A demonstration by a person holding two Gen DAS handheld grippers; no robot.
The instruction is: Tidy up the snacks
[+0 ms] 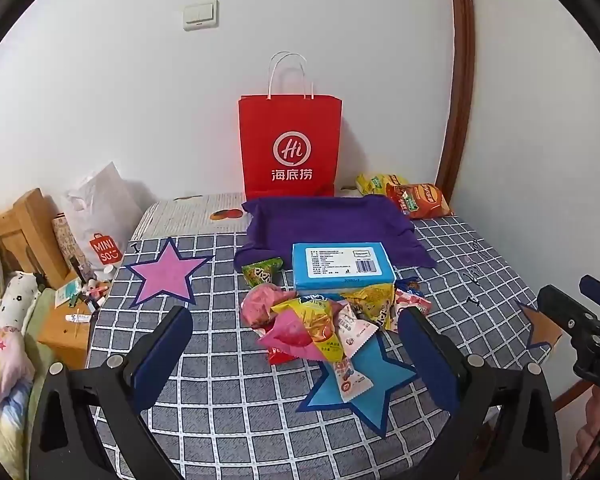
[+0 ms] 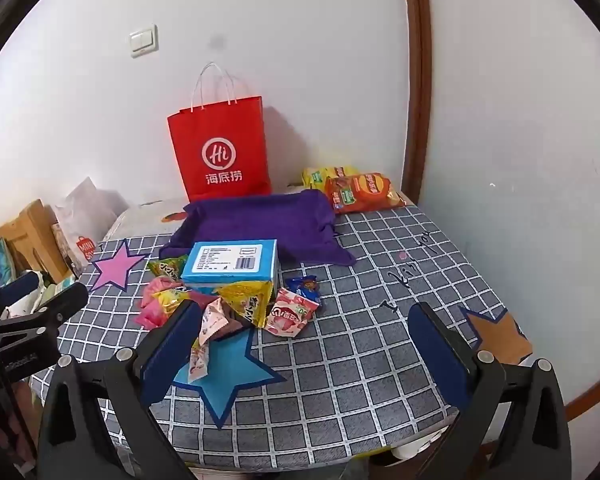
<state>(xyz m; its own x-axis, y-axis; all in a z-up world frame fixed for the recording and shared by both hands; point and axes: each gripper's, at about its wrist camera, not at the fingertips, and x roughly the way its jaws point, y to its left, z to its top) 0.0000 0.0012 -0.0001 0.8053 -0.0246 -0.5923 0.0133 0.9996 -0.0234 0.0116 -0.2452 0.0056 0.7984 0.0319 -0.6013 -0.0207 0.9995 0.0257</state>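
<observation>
- I am holding my left gripper with its jaws spread wide and nothing between the pads, hovering just short of the pile of snack packets.
- My right gripper is gaping just as wide and gripping nothing; its left finger is sitting in front of the pile's near edge, and bare cloth is lying between the pads.
- The pile is lying mid-table, overlapping the far tip of the blue star, and is touching the near side of the blue box.
- That box is lying flat, label up, its long axis running left to right, partly on the purple cloth.
- A green packet is sitting just left of the box; a pink strawberry packet and a small blue packet are lying to the pile's right.
- One long pale packet is stretching from the pile toward me across the blue star.
- A red paper bag is standing upright against the wall behind the purple cloth, with an orange chip bag and a yellow bag lying at the far right corner.
- The table is wearing a grey checked cloth with a pink star and an orange star.
- White wall, a light switch, a brown door frame, and a white shopping bag beside a cluttered wooden nightstand are filling the left side.
</observation>
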